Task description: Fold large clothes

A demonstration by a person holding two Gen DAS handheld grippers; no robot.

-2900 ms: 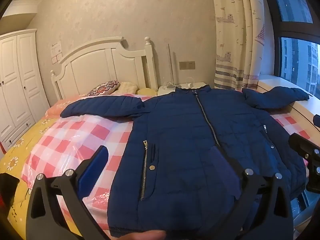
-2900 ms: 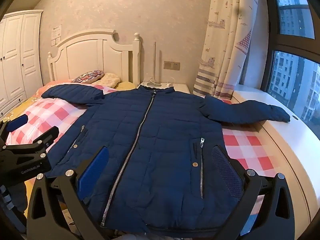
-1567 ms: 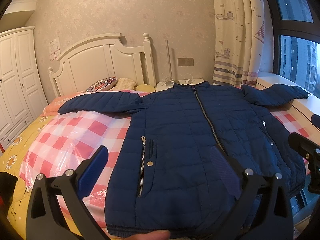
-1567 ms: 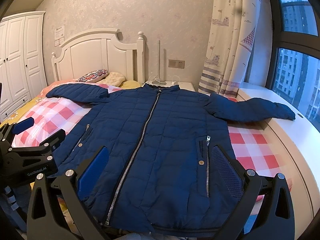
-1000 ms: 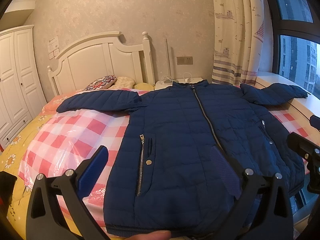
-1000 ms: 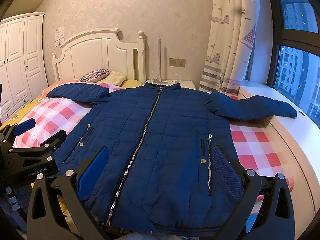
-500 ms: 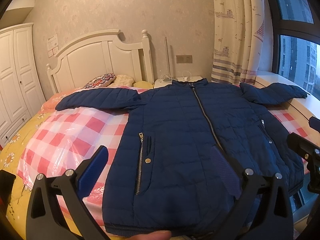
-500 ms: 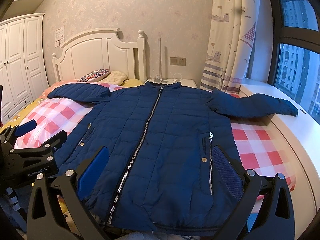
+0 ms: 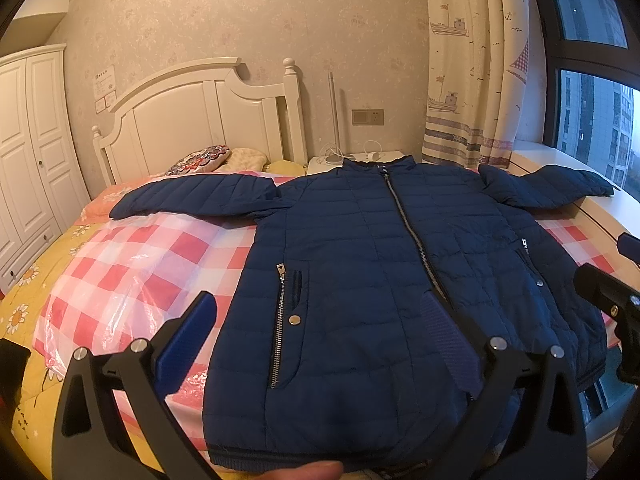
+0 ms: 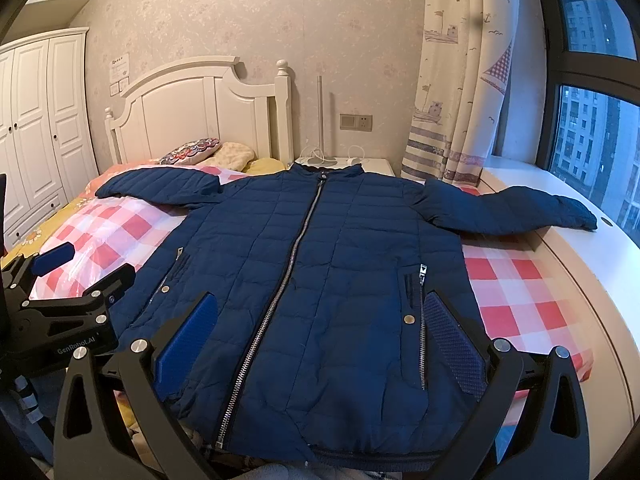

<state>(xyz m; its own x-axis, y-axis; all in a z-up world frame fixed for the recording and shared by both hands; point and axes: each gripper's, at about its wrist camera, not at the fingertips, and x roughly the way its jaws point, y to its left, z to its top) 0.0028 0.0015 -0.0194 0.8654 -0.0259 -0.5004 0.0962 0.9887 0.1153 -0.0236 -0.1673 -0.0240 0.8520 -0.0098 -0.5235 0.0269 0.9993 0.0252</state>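
Observation:
A dark blue quilted jacket [image 9: 360,280] [image 10: 320,280] lies flat and zipped on the bed, front side up, with both sleeves spread out sideways. Its left sleeve [image 9: 192,200] rests on the checked cover and its right sleeve [image 10: 512,212] reaches onto the white ledge. My left gripper [image 9: 316,344] hovers open above the hem near the left pocket. Above the hem by the right pocket, my right gripper [image 10: 320,344] is open too, holding nothing. The left gripper's body [image 10: 64,312] shows at the left edge of the right wrist view.
The bed has a pink checked cover [image 9: 140,264] under clear plastic and a yellow quilt [image 9: 24,308]. A white headboard [image 9: 200,120], pillows [image 9: 200,158] and a nightstand [image 10: 360,164] stand behind. A white window ledge [image 10: 580,248], curtain [image 10: 452,80] and wardrobe [image 9: 28,152] flank the bed.
Both grippers have drawn back and risen slightly, so the jacket sits a little lower and farther in view. The jacket itself has not moved and both grippers stay open.

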